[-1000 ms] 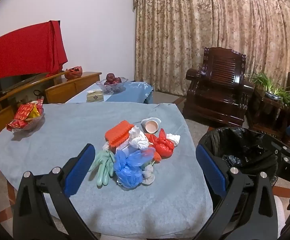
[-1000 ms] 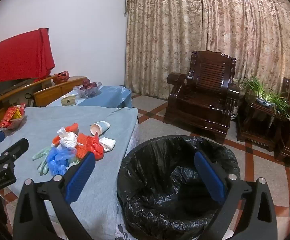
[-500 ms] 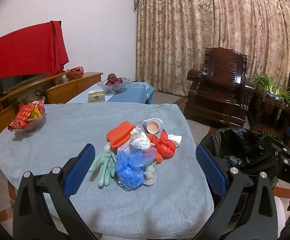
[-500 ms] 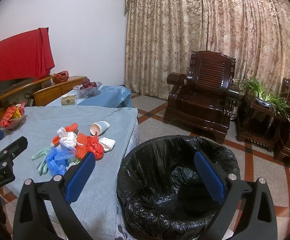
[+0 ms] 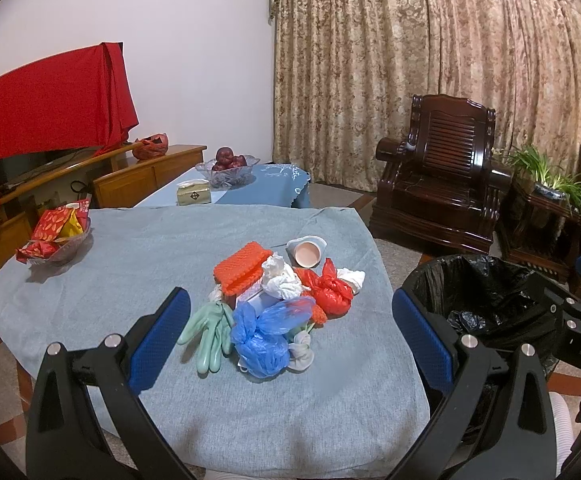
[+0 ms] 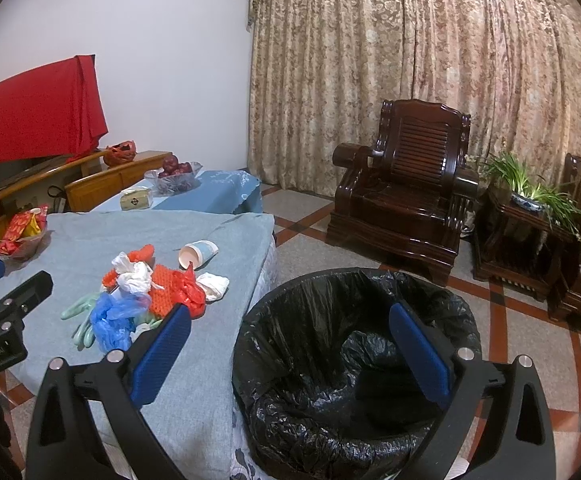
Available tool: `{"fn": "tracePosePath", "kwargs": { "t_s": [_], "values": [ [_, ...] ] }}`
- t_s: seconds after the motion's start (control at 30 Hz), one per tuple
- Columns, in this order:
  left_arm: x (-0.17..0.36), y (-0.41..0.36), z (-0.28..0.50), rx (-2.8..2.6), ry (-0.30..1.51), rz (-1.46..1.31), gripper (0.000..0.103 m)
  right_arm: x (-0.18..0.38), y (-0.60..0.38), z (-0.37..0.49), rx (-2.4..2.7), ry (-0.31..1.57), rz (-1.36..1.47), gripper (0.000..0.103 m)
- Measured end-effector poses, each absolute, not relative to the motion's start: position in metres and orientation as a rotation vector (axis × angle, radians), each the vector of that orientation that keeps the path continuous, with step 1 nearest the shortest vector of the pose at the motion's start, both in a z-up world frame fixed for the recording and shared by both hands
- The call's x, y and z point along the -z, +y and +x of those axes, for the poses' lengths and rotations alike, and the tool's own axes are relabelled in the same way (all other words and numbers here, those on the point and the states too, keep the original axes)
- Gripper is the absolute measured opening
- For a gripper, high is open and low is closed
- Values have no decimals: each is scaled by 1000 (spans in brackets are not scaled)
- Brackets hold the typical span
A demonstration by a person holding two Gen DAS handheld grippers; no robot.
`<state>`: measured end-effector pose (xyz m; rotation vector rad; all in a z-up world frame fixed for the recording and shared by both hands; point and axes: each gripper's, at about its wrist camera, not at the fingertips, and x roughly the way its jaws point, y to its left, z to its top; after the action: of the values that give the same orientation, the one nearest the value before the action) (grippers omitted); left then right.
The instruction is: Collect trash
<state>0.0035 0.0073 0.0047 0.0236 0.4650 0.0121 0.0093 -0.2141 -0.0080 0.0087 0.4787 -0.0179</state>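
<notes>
A heap of trash lies on the blue-grey tablecloth [image 5: 130, 264]: a blue plastic bag [image 5: 264, 338], green gloves [image 5: 210, 330], an orange mesh sponge [image 5: 242, 266], white crumpled tissue [image 5: 282, 280], a knotted red bag [image 5: 332, 292] and a tipped paper cup [image 5: 306, 250]. My left gripper [image 5: 290, 340] is open and empty, held above the table's near side, short of the heap. My right gripper [image 6: 290, 354] is open and empty over the rim of the black-lined trash bin [image 6: 354, 360], which stands right of the table. The heap shows in the right wrist view too, with the blue bag [image 6: 112, 318].
A glass bowl of red snack packets [image 5: 56, 236] sits at the table's left. Behind are a lower table with a fruit bowl [image 5: 228, 166] and tissue box [image 5: 194, 194], a wooden cabinet, a dark wooden armchair [image 5: 438, 176] and a plant stand [image 5: 546, 200].
Both grippers have barely moved; the left view has drifted slightly. Nothing was picked up or released.
</notes>
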Motion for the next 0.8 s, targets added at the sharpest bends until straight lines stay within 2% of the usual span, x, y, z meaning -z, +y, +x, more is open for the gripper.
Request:
{"fn": "tracePosePath", "kwargs": {
  "t_s": [0.8],
  "values": [
    [-3, 7, 4, -13, 465, 28, 98, 10, -216, 10, 18, 484, 10, 97]
  ]
}}
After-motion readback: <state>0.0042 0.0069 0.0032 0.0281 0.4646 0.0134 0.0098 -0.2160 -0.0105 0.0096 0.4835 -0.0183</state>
